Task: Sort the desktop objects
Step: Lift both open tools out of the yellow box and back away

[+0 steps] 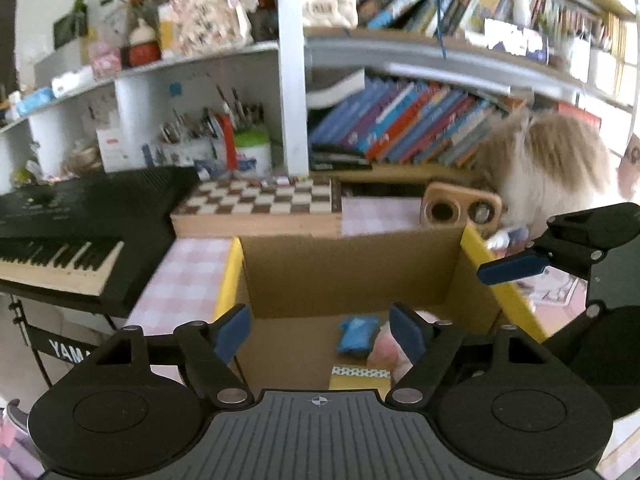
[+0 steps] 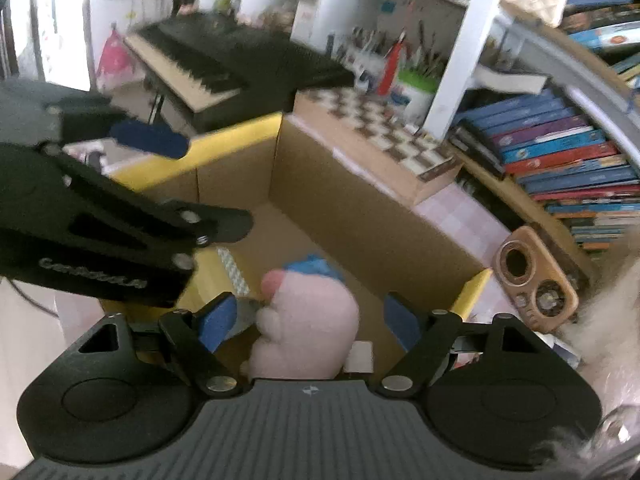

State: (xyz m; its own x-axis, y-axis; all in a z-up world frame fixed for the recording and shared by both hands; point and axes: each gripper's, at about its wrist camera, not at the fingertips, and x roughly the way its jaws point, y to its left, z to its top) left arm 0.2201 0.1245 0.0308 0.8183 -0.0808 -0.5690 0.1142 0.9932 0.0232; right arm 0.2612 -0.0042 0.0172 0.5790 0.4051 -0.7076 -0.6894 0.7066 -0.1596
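An open cardboard box point(image 1: 352, 264) with yellow flaps stands on the pink checked desk. Inside lie a blue packet point(image 1: 357, 333), a pink plush toy point(image 1: 386, 350) and a yellow item with patterned tape point(image 1: 360, 376). My left gripper point(image 1: 322, 334) hangs open and empty over the box's near edge. My right gripper point(image 2: 312, 322) is open above the pink plush point(image 2: 308, 328), which lies in the box point(image 2: 360, 200) between the fingers, not gripped. The blue packet point(image 2: 314, 266) shows behind the plush. Each gripper appears in the other's view, the right point(image 1: 516, 266) and the left point(image 2: 152, 140).
A chessboard box point(image 1: 256, 204) stands behind the cardboard box. A black keyboard point(image 1: 72, 236) is at the left. A wooden speaker-like block point(image 1: 460, 210) and a fluffy white-brown plush point(image 1: 556, 160) stand at the right. Shelves with books and pen pots are behind.
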